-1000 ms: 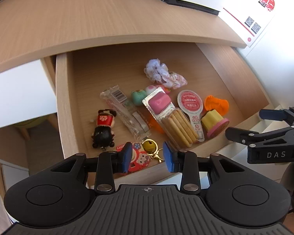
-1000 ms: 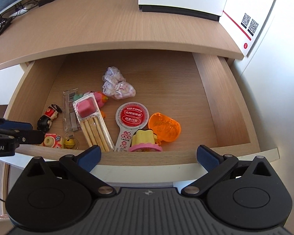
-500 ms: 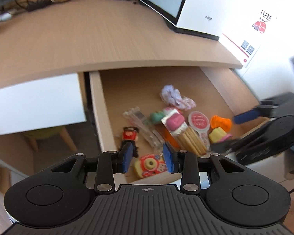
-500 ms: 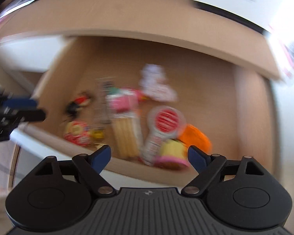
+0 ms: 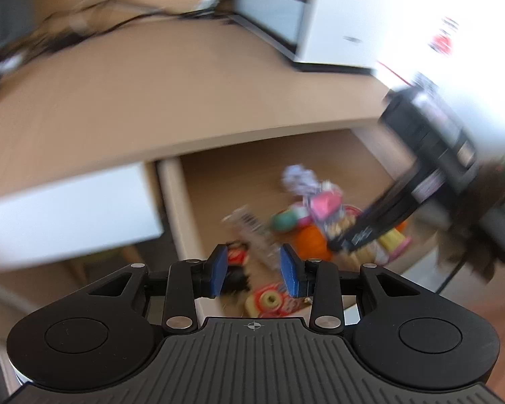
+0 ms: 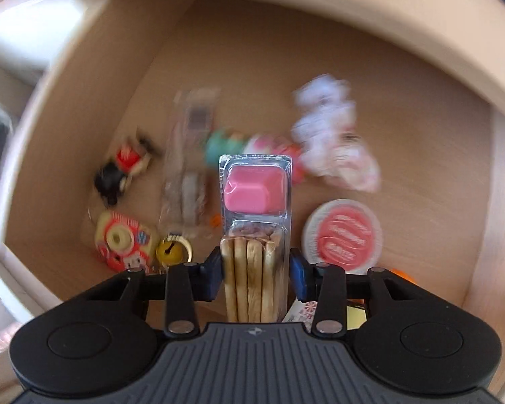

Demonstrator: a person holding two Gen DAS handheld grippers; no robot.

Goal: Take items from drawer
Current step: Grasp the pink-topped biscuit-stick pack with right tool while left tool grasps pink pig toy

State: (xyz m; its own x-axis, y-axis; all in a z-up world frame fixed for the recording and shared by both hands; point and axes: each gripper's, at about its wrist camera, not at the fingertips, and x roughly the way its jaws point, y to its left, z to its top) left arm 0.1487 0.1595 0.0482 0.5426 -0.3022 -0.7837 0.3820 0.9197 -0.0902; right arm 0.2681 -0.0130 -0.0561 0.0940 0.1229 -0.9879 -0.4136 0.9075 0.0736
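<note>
Right tongs (image 6: pixel 256 277) have dropped into the drawer (image 6: pixel 421 107), closing around the biscuit-stick pack (image 6: pixel 254 235); left tongs (image 5: pixel 254 271) hover part-open, grasping nothing.

A light wooden tabletop (image 5: pixel 171 101) fills the upper half of the left wrist view, its curved front edge running from 9 o'clock to 3 o'clock. On it at 1 o'clock stands a white box (image 5: pixel 340 13) with a dark base. Blurred dark cables (image 5: pixel 84 30) trail across the tabletop at 11 o'clock. At 2 o'clock, past the box, a white card (image 5: pixel 444 37) bears a red print. Below the tabletop at 9 o'clock sits a white panel (image 5: pixel 67 208).
</note>
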